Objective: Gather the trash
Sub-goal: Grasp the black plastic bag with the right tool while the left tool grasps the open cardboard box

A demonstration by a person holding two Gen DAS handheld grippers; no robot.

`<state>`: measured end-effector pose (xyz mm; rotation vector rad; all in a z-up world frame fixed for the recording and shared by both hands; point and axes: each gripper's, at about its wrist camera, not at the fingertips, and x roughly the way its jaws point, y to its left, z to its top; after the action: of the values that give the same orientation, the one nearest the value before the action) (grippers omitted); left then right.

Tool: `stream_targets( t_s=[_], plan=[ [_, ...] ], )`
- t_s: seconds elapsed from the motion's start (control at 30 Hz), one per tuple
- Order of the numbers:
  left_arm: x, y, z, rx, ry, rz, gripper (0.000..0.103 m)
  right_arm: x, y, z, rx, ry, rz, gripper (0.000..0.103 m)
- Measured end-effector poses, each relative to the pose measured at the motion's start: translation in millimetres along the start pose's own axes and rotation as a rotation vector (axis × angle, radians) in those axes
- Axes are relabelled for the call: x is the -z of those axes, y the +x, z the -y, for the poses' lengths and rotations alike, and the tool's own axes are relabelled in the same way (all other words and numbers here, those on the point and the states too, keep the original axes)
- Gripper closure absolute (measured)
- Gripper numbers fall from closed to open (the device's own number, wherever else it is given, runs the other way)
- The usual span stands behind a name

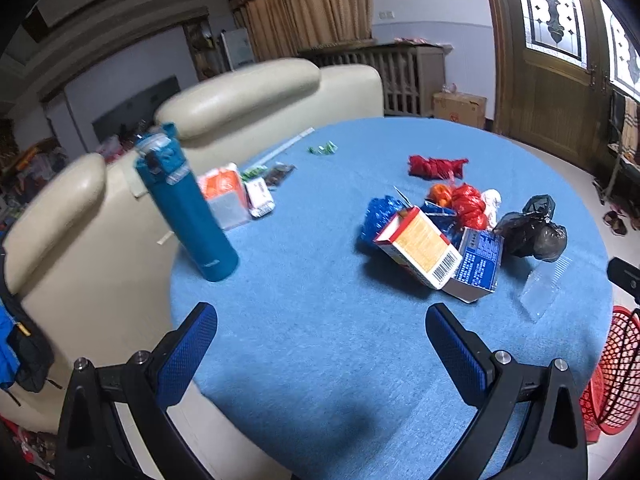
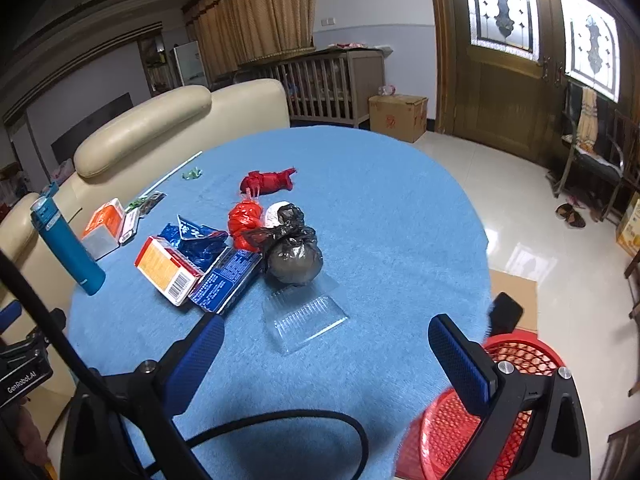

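A pile of trash lies on the round blue table (image 1: 320, 340): a white and orange carton (image 1: 420, 248) (image 2: 166, 266), a blue box (image 1: 478, 266) (image 2: 226, 276), a crumpled blue wrapper (image 2: 196, 238), red bags (image 1: 468, 200) (image 2: 244, 220), a tied black bag (image 1: 534, 230) (image 2: 292, 252) and a clear plastic lid (image 1: 542, 290) (image 2: 304, 316). Another red bag (image 1: 436, 166) (image 2: 266, 180) lies farther back. My left gripper (image 1: 320, 312) is open and empty above the table's near part. My right gripper (image 2: 326, 326) is open and empty, just short of the clear lid. A red mesh basket (image 2: 472, 412) (image 1: 616, 372) stands beside the table at the right.
A teal bottle (image 1: 186, 208) (image 2: 66, 246) stands upright at the table's left edge. An orange tissue pack (image 1: 224, 194) (image 2: 104, 226) and small packets lie behind it. Cream sofa backs (image 1: 240, 96) border the left. A black cable (image 2: 280, 424) crosses the right wrist view.
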<state>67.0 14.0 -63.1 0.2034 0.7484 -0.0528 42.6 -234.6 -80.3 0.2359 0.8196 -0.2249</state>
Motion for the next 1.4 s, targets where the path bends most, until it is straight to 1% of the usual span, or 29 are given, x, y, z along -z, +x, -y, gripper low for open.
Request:
stream_targets(
  t_s=[0.13, 0.27, 0.37, 0.4, 0.43, 0.5, 0.6, 0.67, 0.7, 0.73, 0.77, 0.8, 0.83, 0.87, 0.9, 0.93, 1.07, 1.2, 1.4],
  plan=[
    [-10, 28, 2, 0.062, 0.003, -0.065, 0.0, -12, 26, 8, -0.074, 0.055, -0.047, 0.0],
    [-26, 60, 4, 0.113, -0.03, -0.116, 0.0, -23, 60, 17, -0.168, 0.127, -0.09, 0.001],
    [-38, 87, 8, 0.156, -0.065, -0.157, 0.0, -29, 86, 24, -0.222, 0.197, -0.141, 0.007],
    [-41, 93, 10, 0.16, -0.074, -0.167, 0.0, -31, 95, 26, -0.239, 0.22, -0.157, 0.011],
    [-45, 100, 12, 0.168, -0.086, -0.18, 0.0, -33, 103, 28, -0.257, 0.243, -0.171, 0.012],
    [-53, 111, 18, 0.206, -0.11, -0.196, 0.0, -36, 117, 29, -0.275, 0.271, -0.181, 0.012],
    [-62, 125, 27, 0.223, -0.131, -0.212, 0.0, -43, 135, 23, -0.293, 0.269, -0.185, 0.014],
    [-65, 137, 33, 0.235, -0.149, -0.24, 0.0, -47, 146, 19, -0.287, 0.258, -0.197, 0.017],
    [-66, 142, 34, 0.243, -0.16, -0.254, 0.0, -48, 153, 16, -0.279, 0.254, -0.213, 0.021],
    [-66, 146, 35, 0.253, -0.172, -0.266, 0.0, -48, 159, 16, -0.279, 0.257, -0.234, 0.028],
    [-66, 151, 36, 0.263, -0.188, -0.281, 0.0, -47, 163, 15, -0.284, 0.261, -0.253, 0.033],
    [-64, 154, 35, 0.27, -0.205, -0.293, 0.004, -46, 168, 14, -0.292, 0.267, -0.273, 0.044],
    [-63, 157, 35, 0.282, -0.22, -0.302, 0.01, -44, 171, 13, -0.304, 0.273, -0.29, 0.053],
    [-61, 160, 33, 0.323, -0.247, -0.304, 0.014, -42, 172, 12, -0.313, 0.277, -0.295, 0.055],
    [-60, 161, 33, 0.344, -0.262, -0.305, 0.022, -41, 170, 11, -0.311, 0.274, -0.285, 0.058],
    [-59, 160, 32, 0.366, -0.277, -0.302, 0.028, -40, 166, 10, -0.308, 0.267, -0.279, 0.059],
    [-57, 152, 33, 0.367, -0.25, -0.278, 0.033, -36, 149, 7, -0.322, 0.24, -0.25, 0.061],
    [-54, 144, 27, 0.37, -0.254, -0.268, 0.043, -32, 124, 10, -0.357, 0.232, -0.208, 0.061],
    [-42, 129, 16, 0.342, -0.233, -0.25, 0.047, -24, 86, 16, -0.387, 0.21, -0.137, 0.061]
  ],
)
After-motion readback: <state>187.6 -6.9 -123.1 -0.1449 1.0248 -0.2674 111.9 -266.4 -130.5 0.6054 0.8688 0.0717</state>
